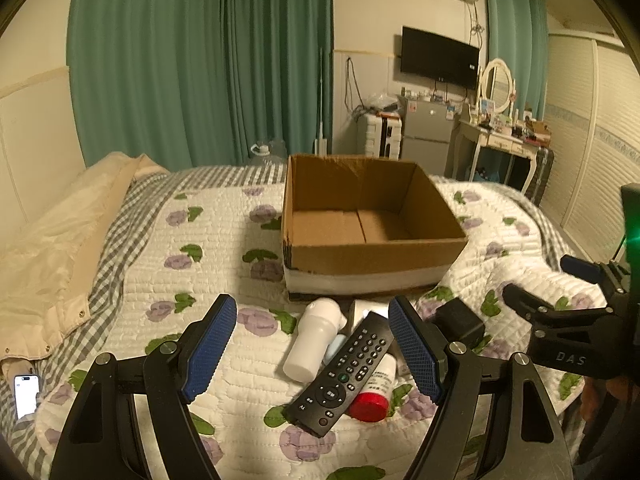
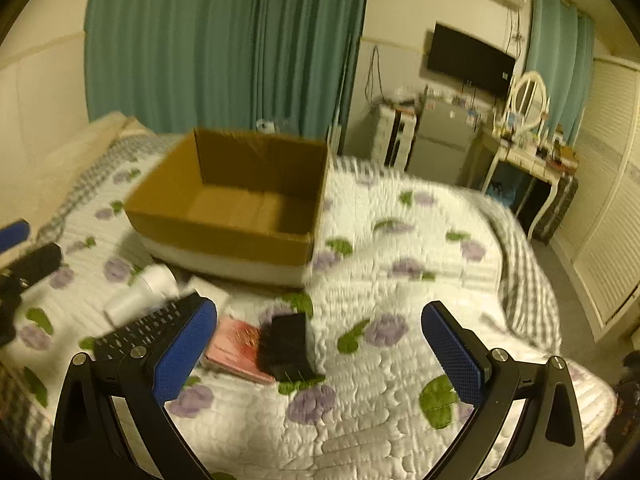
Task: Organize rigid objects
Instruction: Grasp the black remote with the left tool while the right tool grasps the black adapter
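An open cardboard box [image 1: 372, 256] [image 2: 224, 236], with nothing inside, sits on the flowered quilt. In front of it lies a pile: a black remote [image 1: 344, 372] [image 2: 140, 330], a white bottle [image 1: 314, 338] [image 2: 138, 290], a red-capped bottle [image 1: 370, 402] under the remote, a small white box [image 1: 362, 308] [image 2: 210, 292], a black adapter [image 1: 458, 322] [image 2: 288, 346] and a pink packet [image 2: 236, 346]. My left gripper [image 1: 312, 346] hovers open above the remote and white bottle. My right gripper [image 2: 320, 350] is open above the adapter and shows at the right edge [image 1: 536, 284] of the left wrist view.
A cream jacket [image 1: 52, 248] and a lit phone [image 1: 26, 394] lie at the bed's left side. Beyond the bed stand green curtains [image 1: 200, 60], a small fridge [image 1: 430, 134], a dressing table [image 1: 502, 140] with a mirror and a wall TV [image 1: 440, 58]. A slatted wardrobe [image 1: 600, 136] lines the right.
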Demonstrator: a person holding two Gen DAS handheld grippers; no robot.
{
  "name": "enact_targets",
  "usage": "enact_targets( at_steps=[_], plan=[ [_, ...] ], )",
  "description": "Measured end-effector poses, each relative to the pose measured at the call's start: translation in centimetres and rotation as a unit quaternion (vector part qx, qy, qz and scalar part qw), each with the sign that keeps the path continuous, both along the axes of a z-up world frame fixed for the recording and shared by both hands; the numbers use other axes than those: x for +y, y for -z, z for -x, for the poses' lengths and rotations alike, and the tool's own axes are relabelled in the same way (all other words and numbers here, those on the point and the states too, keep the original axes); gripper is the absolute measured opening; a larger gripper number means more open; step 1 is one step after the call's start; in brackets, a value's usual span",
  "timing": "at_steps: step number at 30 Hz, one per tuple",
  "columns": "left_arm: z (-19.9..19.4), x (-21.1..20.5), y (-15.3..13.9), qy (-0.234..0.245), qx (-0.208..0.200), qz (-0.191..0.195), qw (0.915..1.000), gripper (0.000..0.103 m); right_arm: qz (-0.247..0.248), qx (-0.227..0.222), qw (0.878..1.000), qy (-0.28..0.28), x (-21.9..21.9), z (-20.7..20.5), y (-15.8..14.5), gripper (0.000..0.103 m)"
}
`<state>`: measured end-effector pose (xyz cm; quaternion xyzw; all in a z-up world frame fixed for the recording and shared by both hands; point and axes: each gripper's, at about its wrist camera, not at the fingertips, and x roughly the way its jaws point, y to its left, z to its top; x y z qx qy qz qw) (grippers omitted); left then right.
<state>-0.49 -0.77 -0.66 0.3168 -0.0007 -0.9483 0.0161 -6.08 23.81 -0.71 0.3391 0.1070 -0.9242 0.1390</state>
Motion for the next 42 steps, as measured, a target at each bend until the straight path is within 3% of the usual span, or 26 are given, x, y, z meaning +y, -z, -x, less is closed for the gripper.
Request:
enact_targets(
  at_steps=[7, 10, 12, 13, 15, 16, 22, 27, 29, 31, 35, 42],
  plan=[
    [2.3, 0.6, 4.7, 0.01, -0.064, 0.019, 0.9977, 0.081, -0.052, -0.079, 0.995, -0.019, -2.2, 3.1, 6.3, 0.083],
    [2.9, 1.0, 6.5, 0.027, -0.094, 0.012, 0.9951, 0.081, -0.057, -0.1, 0.993, -0.022, -2.7, 4.1, 7.7, 0.072],
    [3.2, 1.4, 7.6, 0.035, -0.108, 0.01, 0.9934, 0.081, -0.057, -0.109, 0.992, -0.021, -2.8, 4.7, 8.4, 0.07],
    [3.4, 1.7, 8.3, 0.04, -0.121, 0.016, 0.9917, 0.08, -0.057, -0.115, 0.991, -0.022, -2.8, 5.0, 8.7, 0.065],
    [3.6, 2.2, 9.1, 0.049, -0.134, 0.025, 0.9894, 0.079, -0.058, -0.134, 0.989, -0.027, -2.8, 5.4, 9.6, 0.043],
    [3.6, 2.4, 9.4, 0.054, -0.139, 0.032, 0.9883, 0.078, -0.06, -0.133, 0.989, -0.025, -2.8, 5.4, 9.8, 0.041],
    [3.9, 2.8, 10.2, 0.077, -0.165, 0.029, 0.9828, 0.078, -0.045, -0.133, 0.99, -0.02, -2.4, 4.9, 9.2, 0.041],
    [5.8, 3.9, 11.7, 0.115, -0.206, 0.023, 0.9715, 0.078, -0.046, -0.132, 0.99, -0.017, -2.5, 4.3, 8.8, 0.041],
    [6.2, 4.3, 12.4, 0.126, -0.215, 0.023, 0.9682, 0.07, -0.04, -0.135, 0.99, -0.017, -2.3, 4.2, 8.7, 0.041],
    [5.8, 4.7, 12.3, 0.142, -0.215, 0.014, 0.966, 0.045, -0.03, -0.138, 0.99, -0.017, -2.0, 4.2, 8.5, 0.041],
    [4.6, 5.1, 11.4, 0.148, -0.197, 0.027, 0.9689, 0.04, -0.028, -0.136, 0.99, -0.02, -2.1, 4.0, 8.2, 0.04],
    [5.3, 4.0, 9.9, 0.145, -0.196, -0.018, 0.9697, 0.04, -0.029, -0.135, 0.99, -0.021, -2.2, 3.9, 8.2, 0.04]
  ],
)
